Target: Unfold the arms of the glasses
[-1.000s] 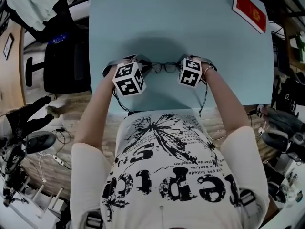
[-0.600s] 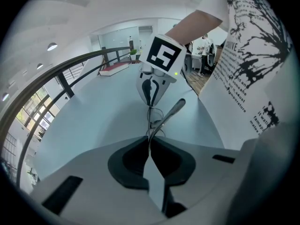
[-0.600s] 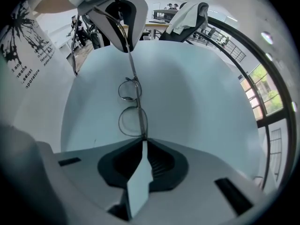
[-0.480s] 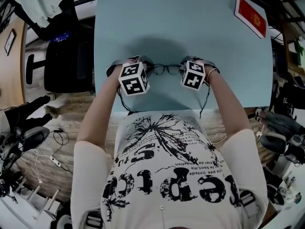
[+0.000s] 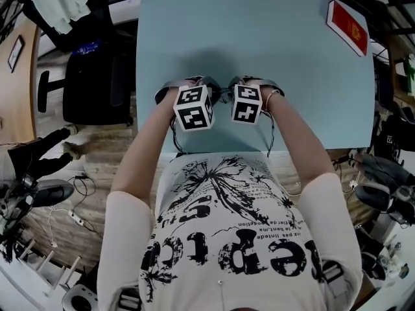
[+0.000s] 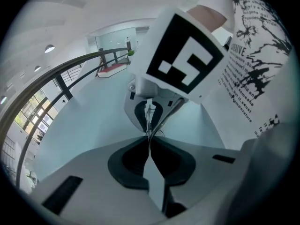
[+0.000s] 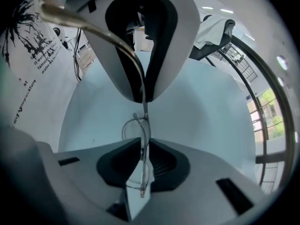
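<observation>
Pale blue is filling the upper half of the head view: it is the table [image 5: 259, 50]. We are holding our two grippers close together over its near edge, at the centre of that frame. Their marker cubes, the left cube [image 5: 193, 107] and the right cube [image 5: 247, 103], are sitting almost side by side.

The glasses [image 7: 137, 128] are hanging between the two grippers, each of which is gripping them. In the left gripper view, the left gripper [image 6: 149, 142] is pressing its jaws together on the thin wire of the frame at the centre of the picture. From there the wire is running up into the facing gripper.

In the right gripper view, the right gripper [image 7: 142, 146] has just been closing its jaws. They are now standing narrow around one lens, which is passing nearly edge-on between the dark pads [image 7: 116, 161], and the pads are appearing to pinch its rim. Part of that lens is sticking up above the jaws at the middle of the frame. One temple arm [image 7: 70, 17] is sweeping in a curve from the left gripper's tips toward the upper left of that view, clear of the lens.

At the upper right of the head view a red book [image 5: 348, 26] is lying near the table's far corner, well apart from the grippers. A black chair [image 5: 97, 83] is standing beside the table at the left. Our white printed T-shirt [image 5: 227, 232] is filling the lower part of the frame.
</observation>
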